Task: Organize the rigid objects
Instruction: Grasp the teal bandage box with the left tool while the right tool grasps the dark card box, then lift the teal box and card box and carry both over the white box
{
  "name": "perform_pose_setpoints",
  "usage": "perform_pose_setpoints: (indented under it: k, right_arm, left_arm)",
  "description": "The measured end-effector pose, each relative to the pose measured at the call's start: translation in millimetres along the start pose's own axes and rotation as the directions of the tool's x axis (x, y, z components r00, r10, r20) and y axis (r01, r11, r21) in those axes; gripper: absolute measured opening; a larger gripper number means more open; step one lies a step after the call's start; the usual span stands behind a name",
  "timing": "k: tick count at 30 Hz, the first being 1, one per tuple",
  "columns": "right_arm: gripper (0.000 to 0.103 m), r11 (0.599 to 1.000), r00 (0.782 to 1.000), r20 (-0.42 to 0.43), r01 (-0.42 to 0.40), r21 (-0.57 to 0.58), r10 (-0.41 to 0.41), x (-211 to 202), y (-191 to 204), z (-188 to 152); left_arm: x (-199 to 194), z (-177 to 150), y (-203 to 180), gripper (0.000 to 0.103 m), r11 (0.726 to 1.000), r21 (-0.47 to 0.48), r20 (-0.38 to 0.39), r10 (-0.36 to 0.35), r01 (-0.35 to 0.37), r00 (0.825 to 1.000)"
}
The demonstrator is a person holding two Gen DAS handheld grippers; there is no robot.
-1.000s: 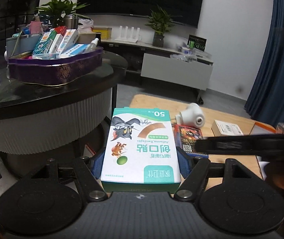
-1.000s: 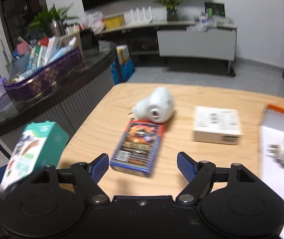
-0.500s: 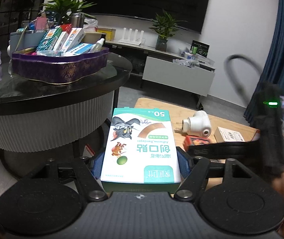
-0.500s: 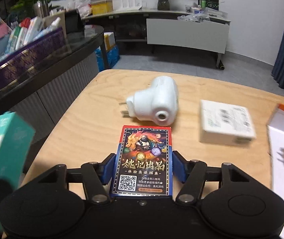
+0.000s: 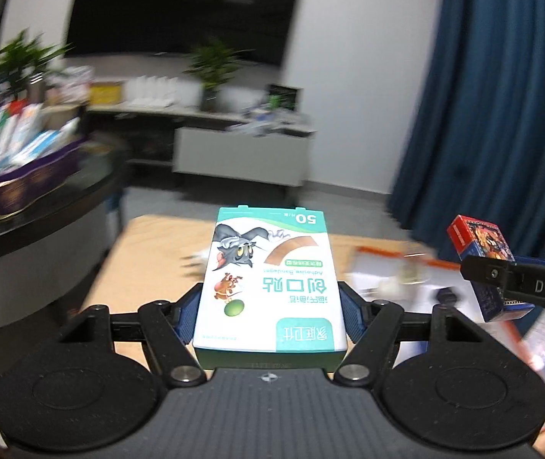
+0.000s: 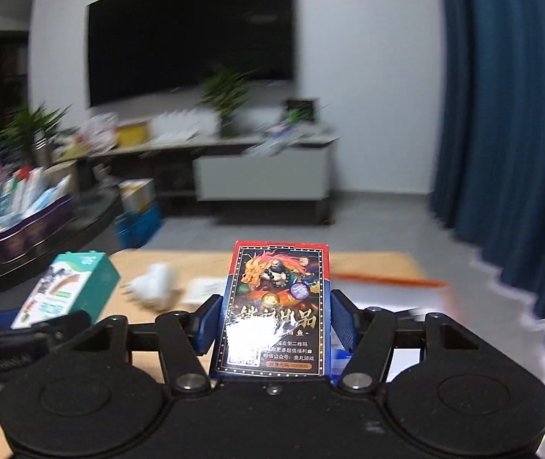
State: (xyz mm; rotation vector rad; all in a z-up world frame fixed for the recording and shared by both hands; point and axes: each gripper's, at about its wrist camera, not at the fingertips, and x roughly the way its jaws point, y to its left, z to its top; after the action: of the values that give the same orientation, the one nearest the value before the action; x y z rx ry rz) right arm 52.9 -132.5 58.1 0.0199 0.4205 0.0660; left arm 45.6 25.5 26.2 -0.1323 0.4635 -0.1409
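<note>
- The left tool is clamped on the bandage box, its 2 blue pads pressing the box's long sides.
- The bandage box lies flat between the fingers, its printed face up and its "50" end pointing away from the camera, out past the fingertips.
- It is held clear above the wooden table, which shows blurred beneath it.
- The right tool is clamped on the card box; its jaws have just been closing, and the box now sits between its 2 blue pads.
- The card box lies flat along the fingers with its red top edge farthest from the camera and its QR code end nearest the tool's body.
- In the left wrist view the card box shows at the right edge, gripped by the right tool's black finger, level with the bandage box and well apart from it.
- In the right wrist view the bandage box shows at lower left, tilted, in the left tool's grip.
- A white plug-in device and a white box lie on the table beyond the card box, both blurred.
- A purple tray packed with boxes stands on the dark round table to the left.
</note>
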Motion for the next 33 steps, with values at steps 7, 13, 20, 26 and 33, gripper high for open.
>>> perform_pose_setpoints:
  k: [7, 13, 20, 26, 33]
  right_arm:
    - [0.072, 0.989, 0.989, 0.083, 0.117, 0.092, -0.125, -52, -74, 9]
    - [0.072, 0.982, 0.982, 0.113, 0.138, 0.127, -0.152, -69, -94, 4]
    - [0.072, 0.981, 0.990, 0.066, 0.113, 0.158, -0.124, -62, -105, -16]
    - [0.072, 0.980, 0.992, 0.050, 0.109, 0.167, -0.119, -63, -107, -22]
    - [0.072, 0.981, 0.992, 0.041, 0.109, 0.160, -0.117, -66, -105, -24]
  left_arm:
    - [-1, 23, -80, 0.072, 0.986, 0.065, 0.027, -0.153, 0.151, 0.988]
    - [-3, 24, -122, 0.072, 0.975, 0.103, 0.052, -0.202, 0.196, 0.978]
    - [9, -8, -123, 0.072, 0.979, 0.113, -0.020, -0.168, 0.169, 0.986]
    - [15, -6, -118, 0.072, 0.980, 0.130, -0.037, -0.145, 0.149, 0.989]
    - [8, -12, -123, 0.072, 0.980, 0.143, -0.039, -0.135, 0.140, 0.990]
